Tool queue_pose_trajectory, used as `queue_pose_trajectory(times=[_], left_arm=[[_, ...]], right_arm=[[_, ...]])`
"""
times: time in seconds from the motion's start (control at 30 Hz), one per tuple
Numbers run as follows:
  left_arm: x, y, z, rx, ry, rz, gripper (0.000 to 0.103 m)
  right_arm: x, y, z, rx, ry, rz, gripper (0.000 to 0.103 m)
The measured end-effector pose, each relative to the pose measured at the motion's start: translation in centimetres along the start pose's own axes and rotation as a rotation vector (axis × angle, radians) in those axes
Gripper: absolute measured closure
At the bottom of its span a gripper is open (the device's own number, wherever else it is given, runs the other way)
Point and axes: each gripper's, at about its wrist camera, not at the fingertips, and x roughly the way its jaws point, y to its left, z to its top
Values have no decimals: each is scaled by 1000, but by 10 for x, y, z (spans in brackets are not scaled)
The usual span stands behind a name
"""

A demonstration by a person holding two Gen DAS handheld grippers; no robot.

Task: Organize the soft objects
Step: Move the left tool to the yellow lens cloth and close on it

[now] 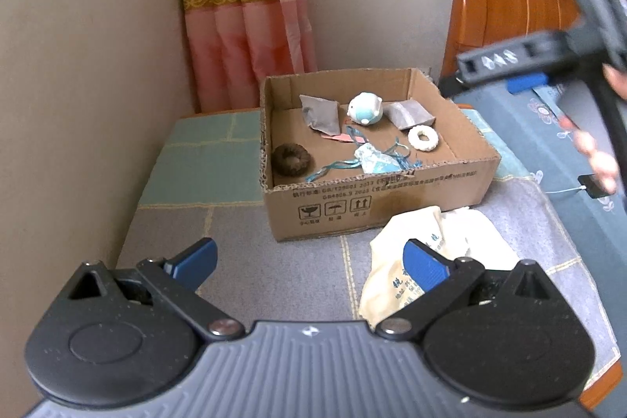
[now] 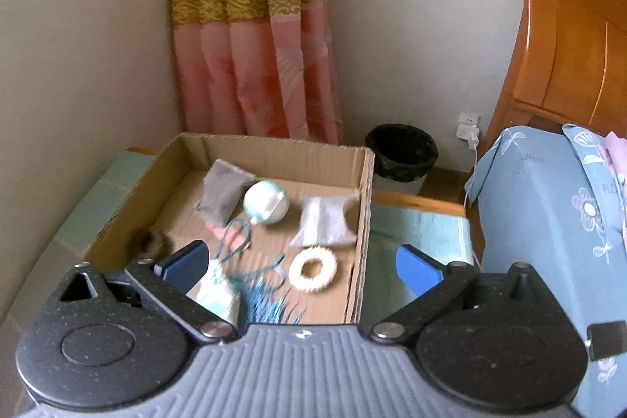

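Left wrist view shows the left tool with its blue fingers spread wide and nothing between them, hovering over a patchwork cloth that covers the tabletop. Just beside its right finger lies a cream cloth bag with printed text, resting against the front of an open cardboard box. Inside the box lie a brown fuzzy ring, a white ring, two grey pouches, a white-and-teal plush ball and a pale sachet with teal tassel cords. At the upper right the right tool appears blurred, above the bed.

In the right wrist view the right tool is also spread wide and empty, held over the near edge of the box, with the sachet and its tassel directly below between the fingers. A black-lined waste bin stands on the floor beyond, and a blue floral pillow lies to the right.
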Motion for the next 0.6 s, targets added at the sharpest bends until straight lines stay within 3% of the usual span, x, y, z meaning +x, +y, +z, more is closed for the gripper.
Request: queue_pose_trajectory(times=[0.13, 0.3, 0.6], left_arm=[[6, -1, -5, 5, 15, 10, 2], [15, -4, -15, 15, 43, -28, 2], [40, -25, -24, 69, 88, -69, 2]], right_arm=[[-24, 2, -32, 16, -15, 10, 0], [-38, 10, -76, -9, -21, -56, 0], [-41, 3, -144, 87, 68, -55, 0]])
